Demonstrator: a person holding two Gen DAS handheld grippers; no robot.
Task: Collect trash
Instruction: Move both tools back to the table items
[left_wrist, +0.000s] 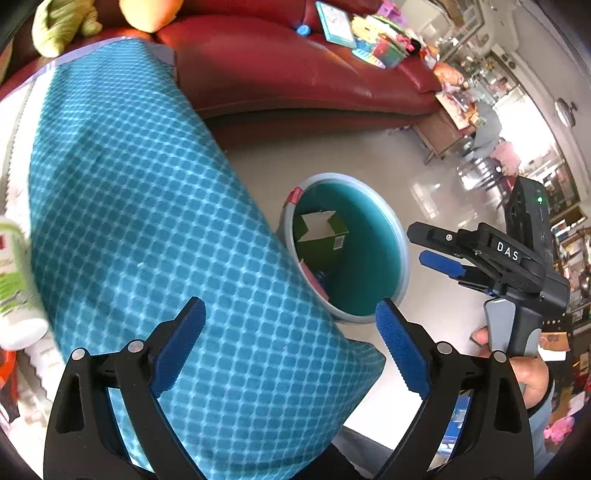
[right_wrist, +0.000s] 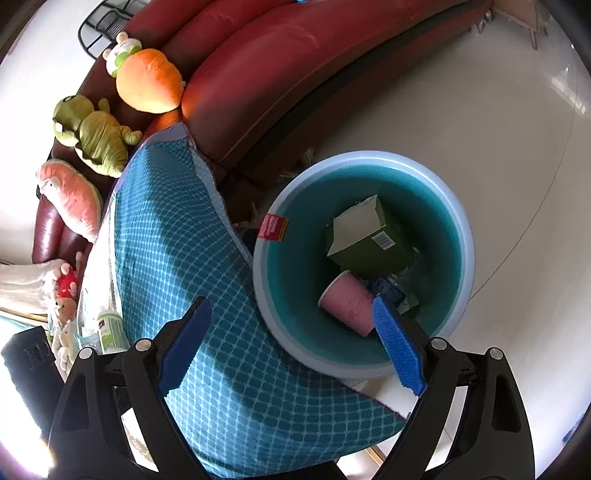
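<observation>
A round teal trash bin with a pale rim (right_wrist: 466, 236) stands on the floor beside the table; it also shows in the left wrist view (left_wrist: 400, 236). Inside lie a green and white carton (right_wrist: 373, 236), a pink paper cup (right_wrist: 347, 301) and some blue scraps. My right gripper (right_wrist: 291, 347) is open and empty, above the bin's near rim; it shows from the side in the left wrist view (left_wrist: 436, 245). My left gripper (left_wrist: 291, 345) is open and empty over the blue-checked tablecloth (left_wrist: 147, 221). A white and green bottle (left_wrist: 14, 288) lies at the far left on the table, also in the right wrist view (right_wrist: 110, 330).
A red leather sofa (right_wrist: 280, 70) curves behind the bin, with plush toys (right_wrist: 147, 79) on it. Books and toys (left_wrist: 362, 37) lie on the sofa's far end. The blue-checked cloth (right_wrist: 177, 251) hangs over the table edge next to the bin. A pale tiled floor (right_wrist: 480, 110) surrounds the bin.
</observation>
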